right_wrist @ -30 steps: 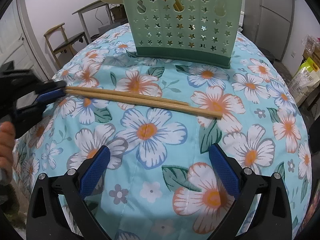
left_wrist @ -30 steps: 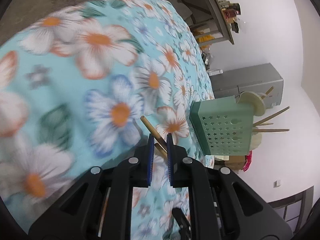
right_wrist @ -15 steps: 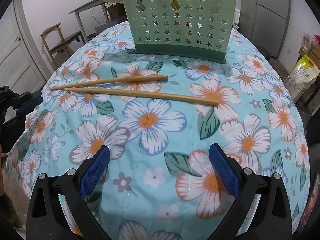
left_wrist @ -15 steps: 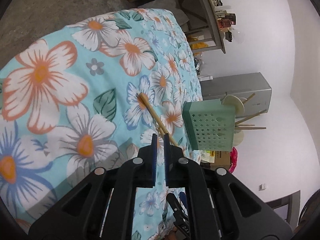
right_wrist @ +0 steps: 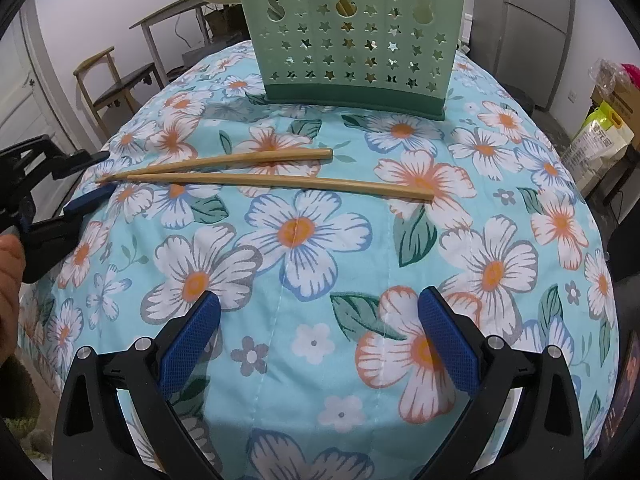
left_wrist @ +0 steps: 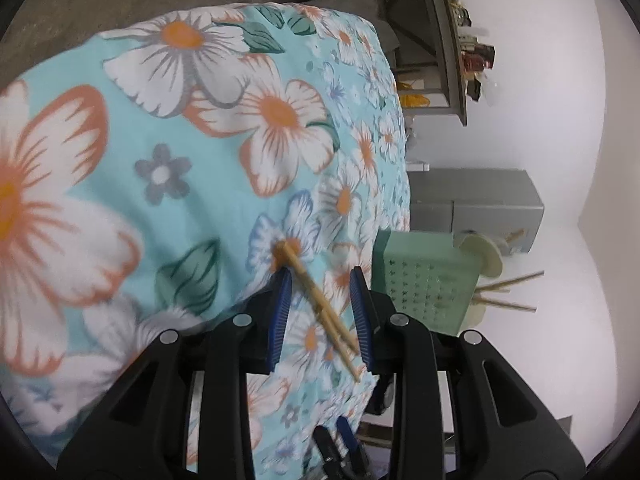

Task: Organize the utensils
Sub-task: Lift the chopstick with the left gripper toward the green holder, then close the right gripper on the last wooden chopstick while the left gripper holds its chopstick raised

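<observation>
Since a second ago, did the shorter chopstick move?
Yes. In the right wrist view the shorter chopstick has fanned away from the longer chopstick, its thick end swinging toward the green utensil holder.

Green holder (right_wrist: 352,36) top cut off by edge

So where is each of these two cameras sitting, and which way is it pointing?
Left wrist: rides on the left claw, looking along the chopsticks lying between its opening jaws, toward the holder; only its own fingers show.
Right wrist: rides on the right claw, open and empty, looking down across the tablecloth at the holder; the left claw and a hand show at the left edge.
Shared: chopsticks, holder, tablecloth.
</observation>
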### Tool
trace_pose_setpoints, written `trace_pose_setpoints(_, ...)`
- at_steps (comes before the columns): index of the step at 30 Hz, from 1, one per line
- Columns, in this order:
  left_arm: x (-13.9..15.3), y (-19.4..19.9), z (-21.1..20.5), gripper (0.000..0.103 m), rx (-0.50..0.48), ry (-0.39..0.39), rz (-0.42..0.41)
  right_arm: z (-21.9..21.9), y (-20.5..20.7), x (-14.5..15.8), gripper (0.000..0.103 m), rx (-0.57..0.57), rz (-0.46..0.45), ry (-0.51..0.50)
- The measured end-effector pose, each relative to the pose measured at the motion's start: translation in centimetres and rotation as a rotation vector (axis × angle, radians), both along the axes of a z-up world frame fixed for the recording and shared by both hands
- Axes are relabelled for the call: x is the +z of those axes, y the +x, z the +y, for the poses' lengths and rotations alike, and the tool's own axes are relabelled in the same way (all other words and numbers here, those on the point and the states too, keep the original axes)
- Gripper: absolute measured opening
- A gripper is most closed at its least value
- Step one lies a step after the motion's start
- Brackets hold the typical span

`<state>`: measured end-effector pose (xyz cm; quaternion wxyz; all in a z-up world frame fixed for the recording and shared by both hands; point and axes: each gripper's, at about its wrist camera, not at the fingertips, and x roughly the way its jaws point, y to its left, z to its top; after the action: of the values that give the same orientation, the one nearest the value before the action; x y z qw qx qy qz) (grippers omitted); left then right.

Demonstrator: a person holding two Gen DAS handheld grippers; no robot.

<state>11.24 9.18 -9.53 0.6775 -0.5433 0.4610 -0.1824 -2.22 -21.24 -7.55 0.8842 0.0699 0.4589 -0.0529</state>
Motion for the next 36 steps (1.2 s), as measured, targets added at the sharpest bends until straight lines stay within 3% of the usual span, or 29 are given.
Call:
trace_pose_setpoints(4,0.0,1.0,-0.8,0.026,0.019,0.028,0.028,0.0,0.3,-0.1,0.097,-0.009,0.003,0.001)
trace_pose_setpoints(7,0.1,1.5,-1.6,0.019,0.009,0.072,0.035,0.0,0.5,-0.1,0.097,-0.011,0.005,0.000)
trace_pose_setpoints(10,-0.3,1.6,-1.7,0.009,0.027,0.067,0.058,0.0,0.6,-0.2,0.097,-0.011,0.005,-0.001)
trace_pose_setpoints(19,-0.4,1.6,-1.7,0.007,0.049,0.055,0.020,0.1,0.6,-0.3,0.097,-0.014,-0.003,-0.010)
trace_pose_setpoints(32,5.6,0.5,-0.4,0.004,0.044,-0.014,-0.209,0.2,-0.5,-0.2,0.097,0.026,-0.044,-0.023)
trace_pose_setpoints(36,7.9,0.0,0.5,0.004,0.047,0.002,-0.300,0.9,-0.5,0.4,0.096,0.054,-0.052,-0.052)
